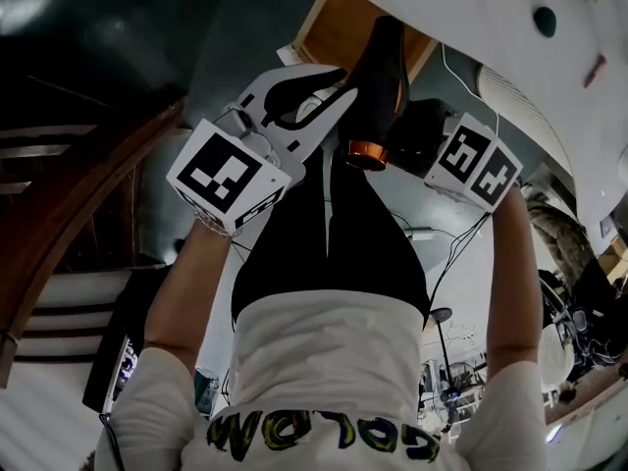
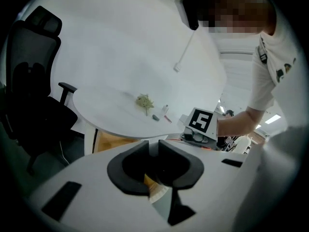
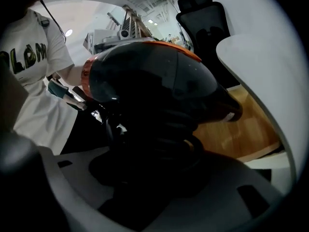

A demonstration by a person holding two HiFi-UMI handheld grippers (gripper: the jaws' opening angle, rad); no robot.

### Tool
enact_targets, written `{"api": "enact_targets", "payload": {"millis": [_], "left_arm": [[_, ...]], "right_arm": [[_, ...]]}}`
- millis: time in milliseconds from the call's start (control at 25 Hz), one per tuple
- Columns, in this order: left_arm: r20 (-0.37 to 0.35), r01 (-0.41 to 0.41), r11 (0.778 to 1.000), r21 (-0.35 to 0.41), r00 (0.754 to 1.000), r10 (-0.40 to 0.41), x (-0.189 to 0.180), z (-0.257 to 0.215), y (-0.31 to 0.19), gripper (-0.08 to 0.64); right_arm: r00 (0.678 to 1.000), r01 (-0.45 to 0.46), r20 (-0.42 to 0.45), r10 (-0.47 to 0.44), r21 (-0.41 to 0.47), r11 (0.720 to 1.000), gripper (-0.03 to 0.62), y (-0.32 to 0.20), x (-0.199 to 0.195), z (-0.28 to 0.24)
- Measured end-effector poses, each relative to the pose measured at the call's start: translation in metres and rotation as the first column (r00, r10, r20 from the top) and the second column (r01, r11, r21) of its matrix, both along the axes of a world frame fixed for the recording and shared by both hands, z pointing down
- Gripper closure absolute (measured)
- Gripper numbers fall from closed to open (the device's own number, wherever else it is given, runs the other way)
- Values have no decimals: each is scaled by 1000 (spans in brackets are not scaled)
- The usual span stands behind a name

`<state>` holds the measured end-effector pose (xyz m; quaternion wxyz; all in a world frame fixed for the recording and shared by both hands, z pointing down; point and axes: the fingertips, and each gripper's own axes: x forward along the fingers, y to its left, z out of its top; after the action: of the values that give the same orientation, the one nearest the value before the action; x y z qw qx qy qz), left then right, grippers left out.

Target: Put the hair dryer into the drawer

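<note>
Mid-transfer. Shows dryer (image 1: 378, 86) clamped between the fingers of right gripper (image 3: 154, 170), in the air just in front of open drawer (image 1: 339, 27) under table (image 1: 471, 37); not yet inside. Shows left gripper (image 2: 154, 146) empty, fingertips all but pressed together. Apparently done: pickup, drawer opened. Left to do, by judgement: lowering dryer onto the wooden drawer floor, then release.

A round white table (image 2: 120, 122) carried a small dried green sprig (image 2: 144, 102), a grey pebble-like bit (image 2: 155, 117) and a thin pink stick (image 2: 167, 118), all near one another. A black office chair (image 2: 34, 76) stood beside the table, one armrest close to its rim.
</note>
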<state>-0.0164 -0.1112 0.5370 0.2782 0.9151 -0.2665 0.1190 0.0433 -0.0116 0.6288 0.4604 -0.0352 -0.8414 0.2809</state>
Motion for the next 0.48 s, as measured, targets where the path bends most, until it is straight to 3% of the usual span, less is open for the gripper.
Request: {"api": "enact_targets", "payload": {"millis": [480], "left_arm": [[160, -48, 999, 15, 986, 45, 0, 43, -37, 489]], "right_arm": [[992, -12, -122, 13, 6, 1000, 351, -54, 3, 57]]}}
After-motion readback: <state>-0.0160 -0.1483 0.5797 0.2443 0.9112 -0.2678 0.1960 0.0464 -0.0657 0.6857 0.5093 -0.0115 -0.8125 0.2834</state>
